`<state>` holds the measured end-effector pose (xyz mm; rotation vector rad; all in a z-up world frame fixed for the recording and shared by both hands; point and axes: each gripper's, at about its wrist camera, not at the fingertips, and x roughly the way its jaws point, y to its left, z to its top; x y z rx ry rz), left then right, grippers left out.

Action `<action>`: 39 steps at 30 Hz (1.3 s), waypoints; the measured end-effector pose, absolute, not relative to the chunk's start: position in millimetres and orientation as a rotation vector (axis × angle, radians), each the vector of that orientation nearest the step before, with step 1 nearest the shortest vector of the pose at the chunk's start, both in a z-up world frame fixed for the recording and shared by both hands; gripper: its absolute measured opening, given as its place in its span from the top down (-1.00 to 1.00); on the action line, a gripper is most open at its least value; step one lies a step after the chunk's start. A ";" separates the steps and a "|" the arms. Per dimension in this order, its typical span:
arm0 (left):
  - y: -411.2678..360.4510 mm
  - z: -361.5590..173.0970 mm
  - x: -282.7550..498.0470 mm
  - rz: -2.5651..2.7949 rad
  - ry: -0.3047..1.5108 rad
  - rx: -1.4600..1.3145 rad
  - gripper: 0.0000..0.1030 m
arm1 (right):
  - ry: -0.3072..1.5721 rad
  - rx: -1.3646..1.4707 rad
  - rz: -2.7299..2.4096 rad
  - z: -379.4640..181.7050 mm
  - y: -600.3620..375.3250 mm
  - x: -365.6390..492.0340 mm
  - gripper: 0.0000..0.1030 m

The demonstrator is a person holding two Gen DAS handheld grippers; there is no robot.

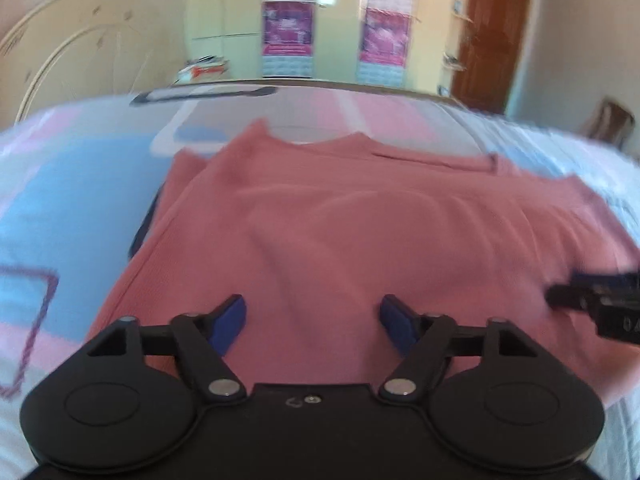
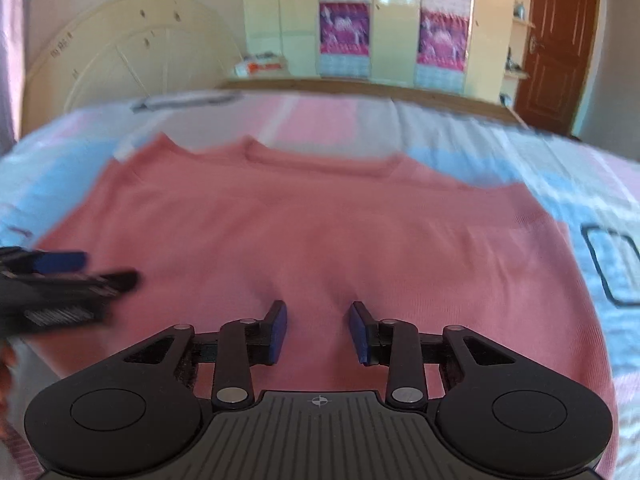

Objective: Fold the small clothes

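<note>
My left gripper (image 1: pixel 312 320) hung nearest, its blue pads spread wide with nothing between them, over the near hem of the pink top (image 1: pixel 360 232). My right gripper (image 2: pixel 317 330) stood partly spread, also empty. The top lay flat on the bedspread (image 2: pixel 580 184), neckline pointing away towards the wardrobe (image 2: pixel 392 20), its long axis running left to right. No writing was sharp enough to read.

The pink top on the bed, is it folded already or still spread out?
Mostly spread: the pink top lies flat on the bed, neckline away from the cameras. Its left side looks doubled over.
</note>
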<state>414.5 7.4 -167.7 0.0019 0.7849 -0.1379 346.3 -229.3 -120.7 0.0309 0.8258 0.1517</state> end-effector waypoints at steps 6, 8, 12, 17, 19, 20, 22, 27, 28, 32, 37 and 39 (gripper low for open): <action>4.3 -158.3 409.4 -0.104 0.808 0.009 -0.46 | 0.779 0.091 0.189 -107.4 -239.2 339.6 0.35; 3.9 -160.7 410.1 -0.090 0.807 0.015 -0.51 | 0.755 0.086 0.193 -104.9 -233.4 339.1 0.35; 3.1 -155.9 410.2 -0.080 0.831 0.012 -0.53 | 0.814 0.021 0.187 -119.7 -225.8 343.4 0.35; 3.9 -152.7 410.1 -0.069 0.849 0.013 -0.60 | 0.786 0.085 0.188 -103.4 -231.0 341.3 0.33; 3.3 -153.2 409.4 -0.071 0.850 0.021 -0.62 | 0.771 0.086 0.180 -101.4 -225.9 340.4 0.21; 3.3 -153.2 409.0 -0.073 0.848 0.025 -0.62 | 0.777 0.077 0.176 -103.8 -222.2 339.5 0.06; 3.9 -153.1 409.5 -0.077 0.852 0.026 -0.64 | 0.832 0.029 0.162 -114.3 -214.9 343.1 0.00; 8.7 -150.3 411.3 -0.092 0.874 -0.003 -0.64 | 0.846 0.035 0.152 -113.7 -214.3 337.6 -0.01; 9.5 -149.1 410.4 -0.098 0.874 -0.006 -0.64 | 0.836 0.040 0.145 -111.2 -215.5 334.6 -0.01; 7.4 -141.6 404.5 -0.135 0.827 0.007 -0.64 | 0.843 0.017 0.096 -113.8 -217.7 325.9 -0.01; -5.2 -137.2 420.7 -0.173 0.784 0.037 -0.64 | 0.806 0.068 0.089 -105.2 -220.0 326.1 -0.01; -3.8 -139.2 434.3 -0.161 0.787 0.010 -0.65 | 0.786 0.084 0.082 -97.7 -219.5 334.6 -0.01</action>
